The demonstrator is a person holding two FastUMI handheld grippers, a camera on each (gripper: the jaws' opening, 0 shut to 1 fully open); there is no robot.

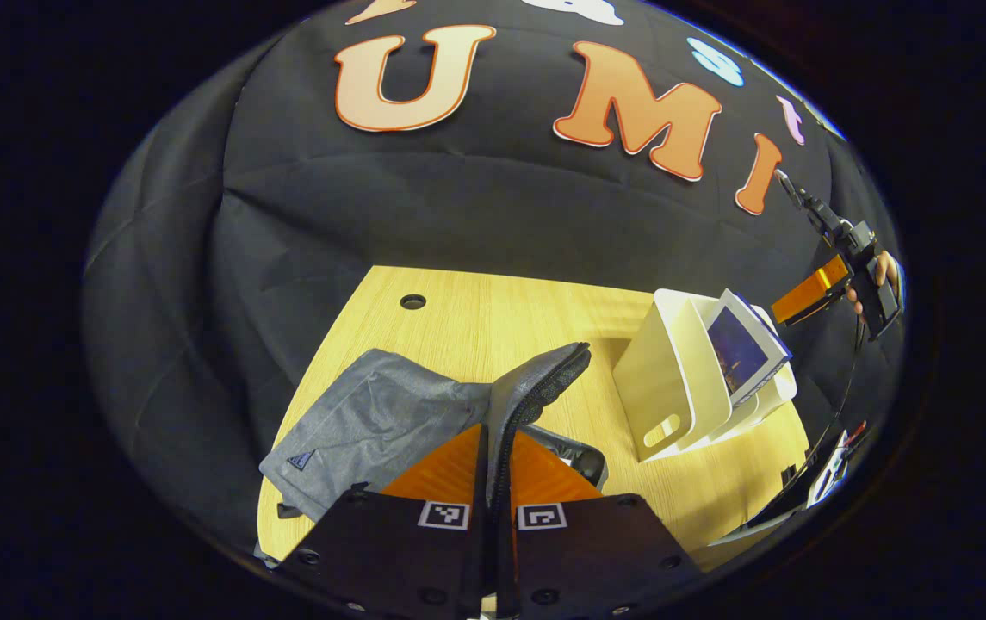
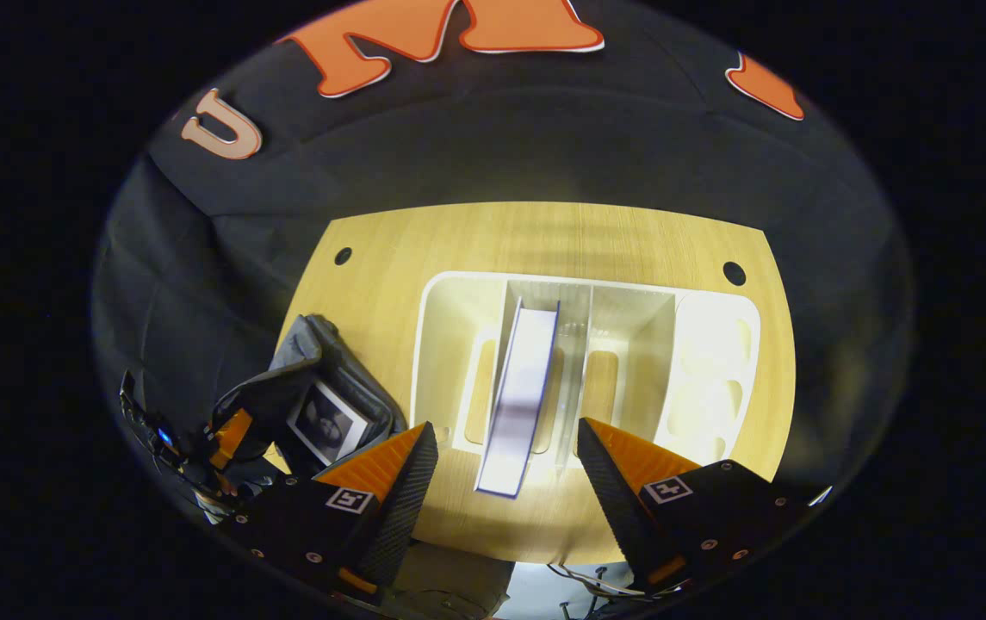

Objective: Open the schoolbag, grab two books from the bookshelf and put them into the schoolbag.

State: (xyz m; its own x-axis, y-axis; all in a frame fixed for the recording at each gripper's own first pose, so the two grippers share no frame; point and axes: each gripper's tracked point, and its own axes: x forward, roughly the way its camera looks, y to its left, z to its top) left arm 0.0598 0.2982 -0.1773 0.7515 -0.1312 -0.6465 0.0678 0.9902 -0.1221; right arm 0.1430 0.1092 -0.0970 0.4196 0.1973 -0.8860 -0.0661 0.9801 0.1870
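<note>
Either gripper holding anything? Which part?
Left gripper pinches the grey fabric schoolbag by its zipper-edged flap; right gripper open, holds nothing.

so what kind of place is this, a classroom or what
Probably a staged recording booth, not a classroom: a black cloth wall stands behind a lone wooden desk, which carries a white bookshelf holding a book, beside a grey schoolbag that the left gripper pinches.

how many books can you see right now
2: one book stands in the white bookshelf; another lies inside the open schoolbag. More could be hidden in the bag.
</note>
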